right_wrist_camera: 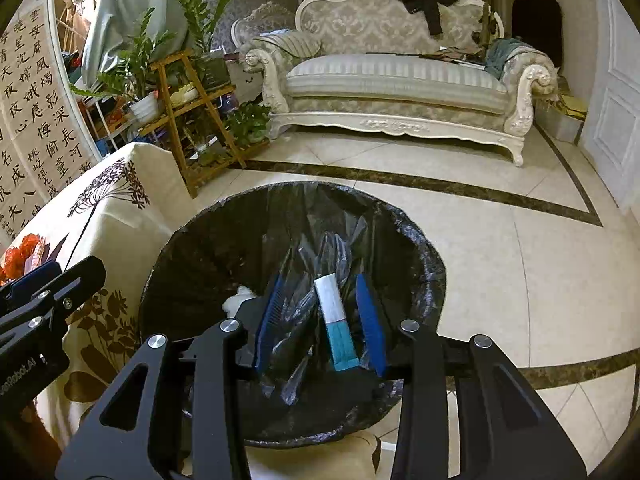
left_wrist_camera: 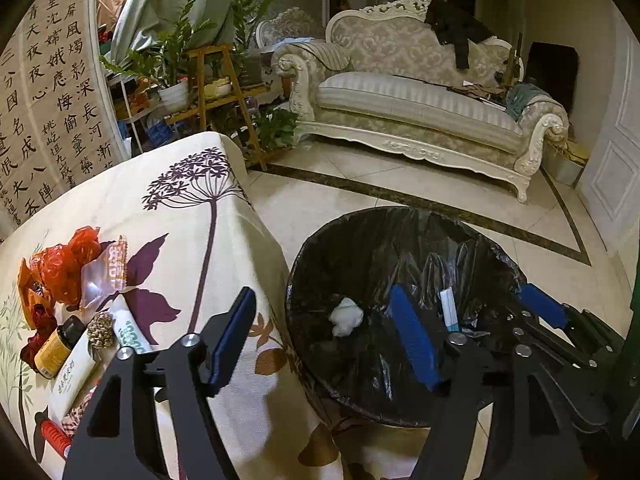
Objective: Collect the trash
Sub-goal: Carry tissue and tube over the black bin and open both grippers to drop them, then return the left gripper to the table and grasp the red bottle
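Risk: right claw [right_wrist_camera: 320, 320] hangs over the trash bin [right_wrist_camera: 424, 248] with its fingers apart, and the white-and-teal box [right_wrist_camera: 335, 322] sits between them, leaning near the right pad. Can't tell if it's touching or already loose, so it could snag on a pad instead of dropping clean.
Other risk: black liner [left_wrist_camera: 400, 240] looks loose and crinkly, so a finger dipping low could catch it and drag the bin.
Left claw: [left_wrist_camera: 324, 340] fingers wide apart, empty, straddling the table edge and the bin rim.
Still to grab: red wrapper [left_wrist_camera: 64, 268], small bottle [left_wrist_camera: 60, 344], tube [left_wrist_camera: 132, 328], all crowded together, easy to knock one off.
Already in: white tissue wad [left_wrist_camera: 346, 316].
Surface: table [left_wrist_camera: 224, 264] under a floral cloth, bin just beside it.
Room: tiled floor [right_wrist_camera: 480, 216], ornate sofa [right_wrist_camera: 400, 80], plant stand [right_wrist_camera: 192, 112], calligraphy panel [left_wrist_camera: 48, 100].
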A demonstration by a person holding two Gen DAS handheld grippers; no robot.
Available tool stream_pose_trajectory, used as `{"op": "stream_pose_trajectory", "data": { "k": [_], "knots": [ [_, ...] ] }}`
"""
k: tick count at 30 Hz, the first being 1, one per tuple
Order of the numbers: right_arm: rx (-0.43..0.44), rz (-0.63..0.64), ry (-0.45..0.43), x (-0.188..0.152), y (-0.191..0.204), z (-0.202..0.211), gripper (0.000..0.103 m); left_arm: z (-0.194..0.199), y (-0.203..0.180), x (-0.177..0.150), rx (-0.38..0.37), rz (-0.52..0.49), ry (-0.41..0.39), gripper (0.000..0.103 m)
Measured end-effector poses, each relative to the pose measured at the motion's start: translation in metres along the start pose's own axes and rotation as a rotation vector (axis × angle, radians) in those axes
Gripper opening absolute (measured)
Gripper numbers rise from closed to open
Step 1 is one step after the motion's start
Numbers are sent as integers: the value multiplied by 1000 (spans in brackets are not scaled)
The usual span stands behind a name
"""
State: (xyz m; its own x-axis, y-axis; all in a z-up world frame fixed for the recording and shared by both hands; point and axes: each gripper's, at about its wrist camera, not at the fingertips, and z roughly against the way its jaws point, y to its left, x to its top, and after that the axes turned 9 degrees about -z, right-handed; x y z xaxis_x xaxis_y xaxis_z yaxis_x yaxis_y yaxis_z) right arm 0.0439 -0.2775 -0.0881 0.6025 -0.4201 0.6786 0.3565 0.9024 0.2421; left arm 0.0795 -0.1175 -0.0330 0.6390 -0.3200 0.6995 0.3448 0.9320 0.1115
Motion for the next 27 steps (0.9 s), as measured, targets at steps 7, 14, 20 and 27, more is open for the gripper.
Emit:
{"op": "stream_pose_trajectory", "data": {
  "k": [7, 14, 20, 27],
  "knots": [
    [3, 6, -12, 0, 7, 14, 45, 18, 12, -4, 41, 10, -6, 74],
    [50, 40, 0, -14, 33, 32, 51, 44, 38, -21, 90, 39, 6, 74],
    [109, 97, 18, -31, 68, 45, 51, 69, 73, -43, 152, 88, 8, 74],
    [167, 170, 40, -54, 109, 56, 52, 83, 114, -75, 228, 169, 45, 75]
  ]
}}
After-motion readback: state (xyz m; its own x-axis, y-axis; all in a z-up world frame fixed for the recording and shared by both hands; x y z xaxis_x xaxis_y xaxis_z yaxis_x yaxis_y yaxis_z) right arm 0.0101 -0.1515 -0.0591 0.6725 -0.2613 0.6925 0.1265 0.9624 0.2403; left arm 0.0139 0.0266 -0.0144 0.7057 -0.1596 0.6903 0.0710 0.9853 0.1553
